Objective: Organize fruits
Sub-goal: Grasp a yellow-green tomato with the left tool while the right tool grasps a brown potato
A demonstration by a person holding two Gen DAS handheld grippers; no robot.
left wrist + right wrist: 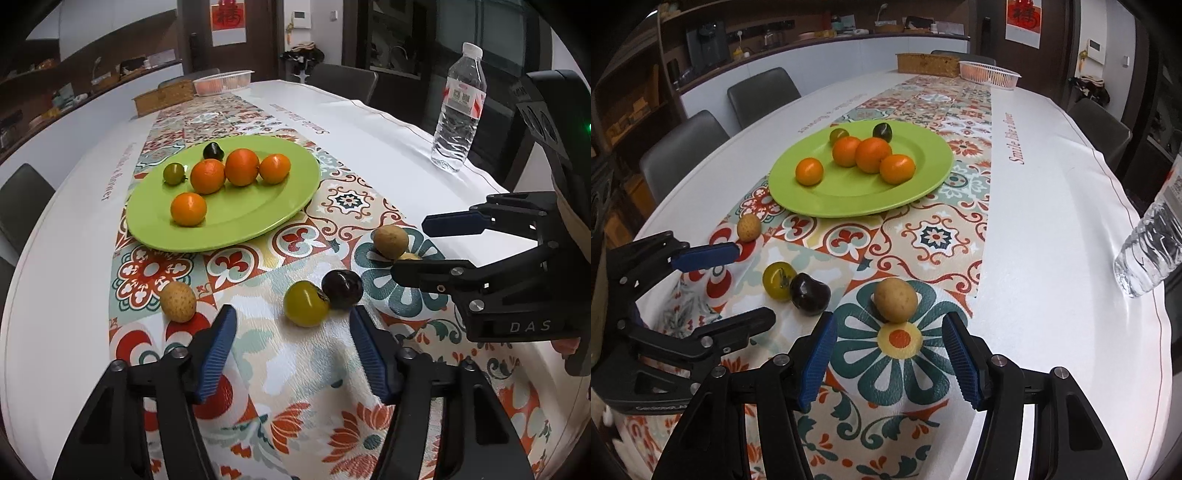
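A green plate (258, 218) (923, 184) holds several oranges, a green fruit and a dark fruit. On the patterned cloth lie a yellow-green fruit (306, 303) (778, 281) touching a dark plum (342, 288) (809, 293), a tan fruit (178, 301) (749, 228) to the left, and a brown fruit (390, 241) (896, 299) to the right. My left gripper (291, 325) (735, 284) is open and empty just short of the green fruit and plum. My right gripper (890, 336) (410, 245) is open and empty, with the brown fruit just ahead between its fingers.
A water bottle (458, 110) (1148, 254) stands near the table's right edge. A wicker box (162, 96) (928, 63) and a plastic basket (223, 80) (990, 74) sit at the far end. Grey chairs (683, 147) line the table's sides.
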